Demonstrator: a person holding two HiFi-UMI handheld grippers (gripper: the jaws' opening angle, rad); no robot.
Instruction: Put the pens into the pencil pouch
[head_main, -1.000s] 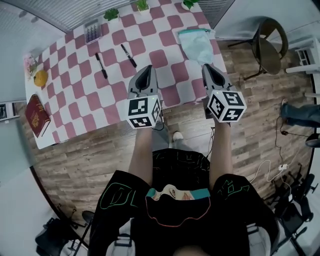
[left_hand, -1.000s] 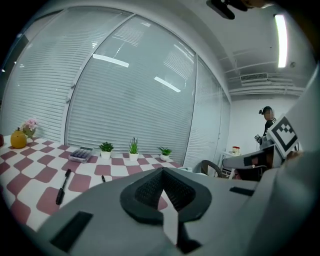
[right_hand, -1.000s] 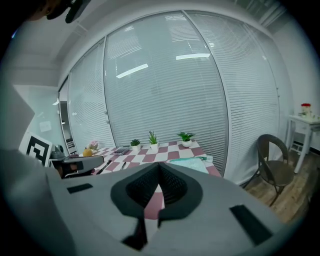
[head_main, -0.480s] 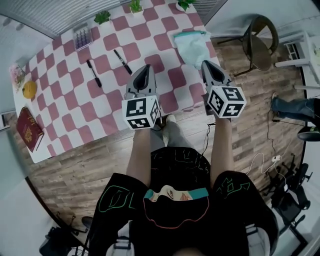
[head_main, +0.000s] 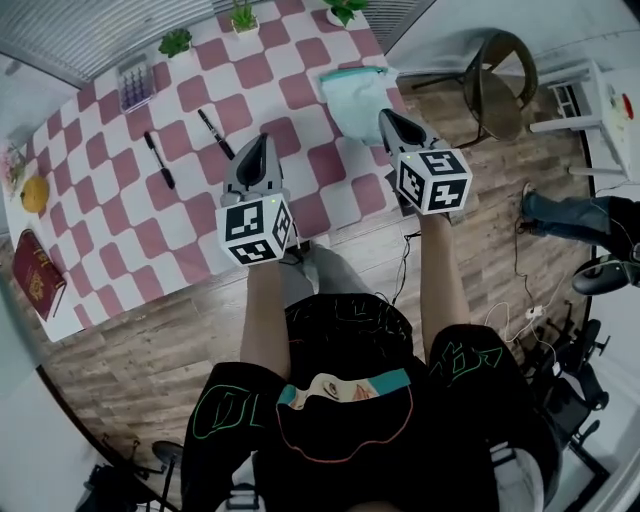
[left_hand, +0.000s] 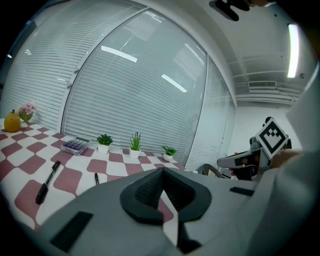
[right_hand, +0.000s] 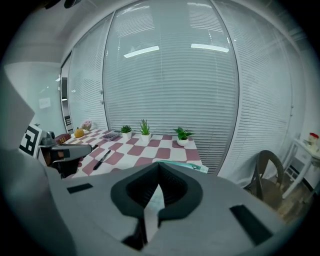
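Observation:
Two black pens (head_main: 158, 160) (head_main: 217, 135) lie on the pink-and-white checked table (head_main: 100, 230), left of centre. The pale teal pencil pouch (head_main: 355, 95) lies at the table's right end. My left gripper (head_main: 258, 150) hovers just right of the nearer pen, jaws shut and empty. My right gripper (head_main: 385, 117) is at the pouch's near right corner, also shut and empty. The left gripper view shows both pens (left_hand: 47, 181) (left_hand: 96, 178) ahead to the left of my left gripper (left_hand: 161, 172). In the right gripper view the pouch (right_hand: 182, 165) lies just beyond my right gripper (right_hand: 159, 167).
A red book (head_main: 38, 275) and an orange fruit (head_main: 35, 193) sit at the table's left end. A small tray (head_main: 133, 82) and three potted plants (head_main: 243, 15) line the far edge. A chair (head_main: 500, 85) stands right of the table; a person's legs (head_main: 570, 215) are further right.
Both grippers have moved forward over the table, the left nearer the pens, the right nearer the pouch. The head view has swung, sliding the table to the left. Jaws stay shut.

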